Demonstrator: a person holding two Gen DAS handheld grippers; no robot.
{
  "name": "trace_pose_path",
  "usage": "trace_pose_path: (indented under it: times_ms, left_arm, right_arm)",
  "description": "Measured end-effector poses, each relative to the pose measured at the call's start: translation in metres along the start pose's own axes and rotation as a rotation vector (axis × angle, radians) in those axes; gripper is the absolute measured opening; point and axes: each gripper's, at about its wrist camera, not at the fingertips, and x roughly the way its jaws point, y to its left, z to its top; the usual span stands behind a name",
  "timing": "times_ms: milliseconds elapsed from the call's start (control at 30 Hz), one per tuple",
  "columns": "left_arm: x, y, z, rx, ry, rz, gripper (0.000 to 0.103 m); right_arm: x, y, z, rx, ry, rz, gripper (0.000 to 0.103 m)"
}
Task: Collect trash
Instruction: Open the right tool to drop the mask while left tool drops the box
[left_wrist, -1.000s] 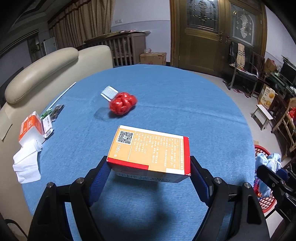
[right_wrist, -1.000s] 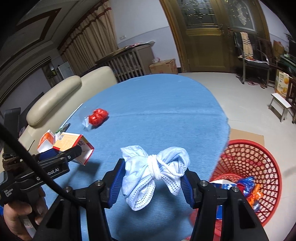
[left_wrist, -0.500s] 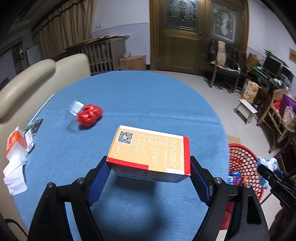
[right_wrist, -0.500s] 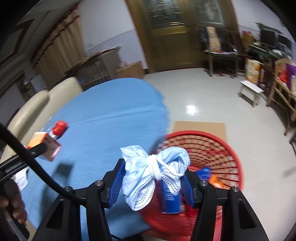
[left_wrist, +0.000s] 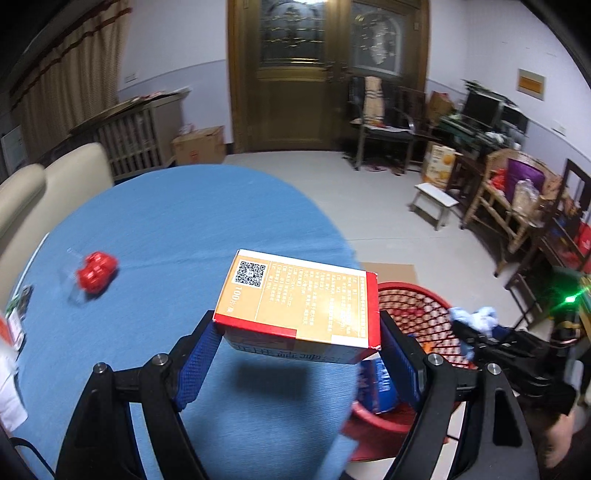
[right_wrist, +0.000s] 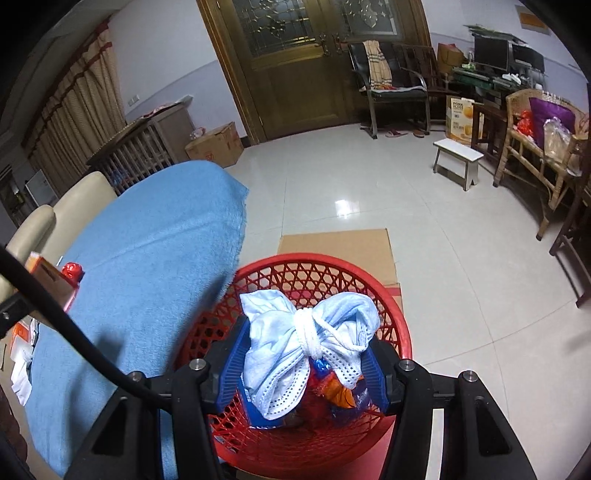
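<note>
My left gripper (left_wrist: 297, 354) is shut on an orange and red cardboard box (left_wrist: 299, 304) and holds it above the right edge of the blue table (left_wrist: 166, 229). My right gripper (right_wrist: 306, 354) is shut on a knotted pale blue face mask (right_wrist: 306, 336) and holds it over the red mesh basket (right_wrist: 388, 306), which has wrappers inside. The basket (left_wrist: 417, 310) stands on the floor beside the table. The mask and right gripper also show in the left wrist view (left_wrist: 476, 321). A red wrapped item (left_wrist: 96, 275) lies on the table at the left.
A beige sofa (left_wrist: 44, 184) runs along the table's far left side. White tissues and small packets (left_wrist: 11, 332) lie at the table's left edge. Flat cardboard (right_wrist: 336, 240) lies on the floor behind the basket. A white stool (right_wrist: 458, 158) and chairs stand farther off.
Both grippers have swung right with their loads. The right one went from over the table to over the basket. The left one reached the table's right edge near the basket.
</note>
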Motion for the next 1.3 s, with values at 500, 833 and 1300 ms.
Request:
trace_pose_path:
  times_ms: [500,833,1300]
  left_arm:
    - [0.031,-0.044,0.014,0.091,0.045,-0.076,0.083]
    - [0.059,-0.074,0.023,0.144,0.103,-0.14,0.083]
    - [0.11,-0.103,0.02,0.141,0.266,-0.198,0.085]
  right_arm:
    - [0.03,-0.019,-0.018,0.048,0.128,0.031,0.08]
    - [0.014,-0.055,-0.008,0.168,0.062,0.02,0.083]
    - [-0.007,-0.098,-0.009,0.276,0.027,-0.017,0.083]
